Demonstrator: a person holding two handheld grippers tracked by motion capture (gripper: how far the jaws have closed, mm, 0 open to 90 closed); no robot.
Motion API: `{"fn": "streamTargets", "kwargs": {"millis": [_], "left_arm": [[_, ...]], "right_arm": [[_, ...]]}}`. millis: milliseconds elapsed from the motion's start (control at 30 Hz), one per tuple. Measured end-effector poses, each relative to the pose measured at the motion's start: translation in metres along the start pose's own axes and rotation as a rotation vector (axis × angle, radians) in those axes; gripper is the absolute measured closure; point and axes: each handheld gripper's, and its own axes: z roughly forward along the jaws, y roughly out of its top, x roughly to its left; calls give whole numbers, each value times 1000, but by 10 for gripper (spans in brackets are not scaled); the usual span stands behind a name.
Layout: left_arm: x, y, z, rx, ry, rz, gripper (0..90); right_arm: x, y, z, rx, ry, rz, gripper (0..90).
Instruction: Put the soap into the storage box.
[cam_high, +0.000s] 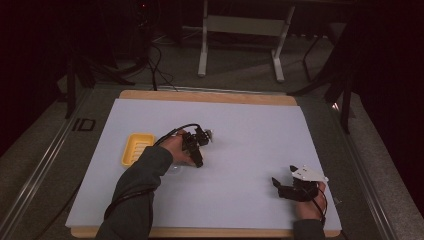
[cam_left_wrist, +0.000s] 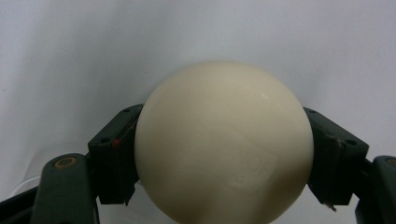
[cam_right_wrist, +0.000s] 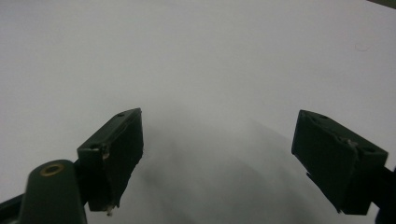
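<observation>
- The left gripper (cam_left_wrist: 223, 158) has its jaws closed against both sides of a cream ball (cam_left_wrist: 223, 142), held over the white sheet (cam_high: 240, 135) that covers the bench.
- In the high view the left gripper (cam_high: 195, 150) sits left of the bench's middle, just beside a yellow tray (cam_high: 137, 148) toward the left edge.
- The right gripper (cam_right_wrist: 217, 154), jaws spread wide with nothing between them, sits near the bench's near right corner (cam_high: 295, 186).

A smooth cream ball (cam_left_wrist: 223, 144) sits between the 2 black jaws of the left gripper (cam_left_wrist: 223, 154), which press against its left and right sides. Behind it lies a plain white sheet (cam_left_wrist: 93, 51), faintly shadowed.
</observation>
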Motion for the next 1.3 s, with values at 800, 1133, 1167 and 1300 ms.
{"fn": "streamTargets", "kwargs": {"millis": [800,1133,1167,1300], "left_arm": [[-4,0,-16,14,0,119,244],[-5,-5,-36,-15,18,118,244],[-5,-5,-38,-15,21,119,244],[-5,-8,-45,-23,28,118,244]], "right_arm": [[0,0,0,-1,0,0,166],[0,0,0,-1,0,0,166],[0,0,0,-2,0,0,166],[0,0,0,-2,-1,0,166]]}}
